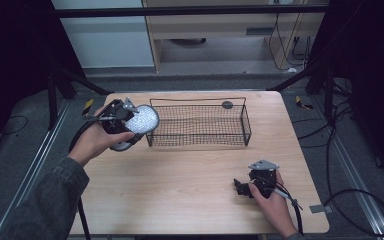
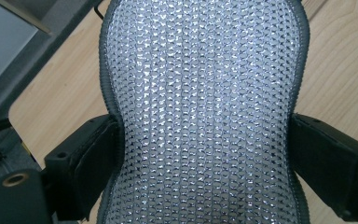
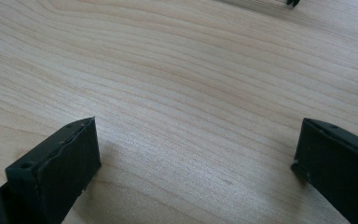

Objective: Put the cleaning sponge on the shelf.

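Observation:
My left gripper (image 1: 130, 127) is shut on a silvery, sequin-textured shoe insole (image 1: 141, 120) with a grey edge, held above the table's left side, just left of the wire basket (image 1: 198, 125). In the left gripper view the insole (image 2: 205, 107) runs from bottom to top, and both black pads (image 2: 100, 158) press into its narrow waist. My right gripper (image 1: 239, 188) rests low over the table's front right, jaws pointing left. Its fingers (image 3: 60, 168) stand wide apart over bare wood with nothing between them.
The black wire basket stands at the table's (image 1: 195, 170) back centre and looks empty. A small dark round mark (image 1: 227, 104) sits on the table behind it. Black cables trail on the floor to the right.

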{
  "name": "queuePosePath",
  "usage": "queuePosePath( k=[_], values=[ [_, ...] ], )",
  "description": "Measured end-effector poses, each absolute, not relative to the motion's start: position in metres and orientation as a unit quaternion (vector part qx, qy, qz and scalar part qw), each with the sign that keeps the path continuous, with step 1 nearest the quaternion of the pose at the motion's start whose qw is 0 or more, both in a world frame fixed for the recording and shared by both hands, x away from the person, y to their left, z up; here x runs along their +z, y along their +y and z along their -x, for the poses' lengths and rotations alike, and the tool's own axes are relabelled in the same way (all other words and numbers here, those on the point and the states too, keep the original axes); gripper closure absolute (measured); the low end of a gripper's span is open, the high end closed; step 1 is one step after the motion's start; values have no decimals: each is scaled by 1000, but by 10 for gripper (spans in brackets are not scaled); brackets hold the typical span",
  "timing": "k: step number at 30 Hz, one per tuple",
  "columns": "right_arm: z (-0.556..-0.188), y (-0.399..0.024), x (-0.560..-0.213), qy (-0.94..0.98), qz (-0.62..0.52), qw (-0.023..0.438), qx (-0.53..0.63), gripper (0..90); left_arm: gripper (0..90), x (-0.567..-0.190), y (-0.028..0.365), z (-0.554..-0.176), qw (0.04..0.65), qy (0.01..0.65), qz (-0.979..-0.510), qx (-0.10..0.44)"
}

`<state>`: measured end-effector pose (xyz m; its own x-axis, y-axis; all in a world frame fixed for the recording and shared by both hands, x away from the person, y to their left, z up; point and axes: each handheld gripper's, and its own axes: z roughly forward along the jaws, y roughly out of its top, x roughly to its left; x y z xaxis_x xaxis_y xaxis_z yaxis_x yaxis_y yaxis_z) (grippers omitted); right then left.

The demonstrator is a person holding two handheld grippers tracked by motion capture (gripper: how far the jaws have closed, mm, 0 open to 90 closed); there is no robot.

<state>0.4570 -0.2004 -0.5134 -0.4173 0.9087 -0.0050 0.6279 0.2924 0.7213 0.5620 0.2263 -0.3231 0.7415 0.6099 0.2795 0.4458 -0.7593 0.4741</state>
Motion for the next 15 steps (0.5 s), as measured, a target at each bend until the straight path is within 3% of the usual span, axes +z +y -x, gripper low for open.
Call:
queuePosePath(
  k=[15],
  values=[
    [-457,-200,-514,774,-497,214,329,4,95,-315,207,-587,170,268,-921,227]
  ],
)
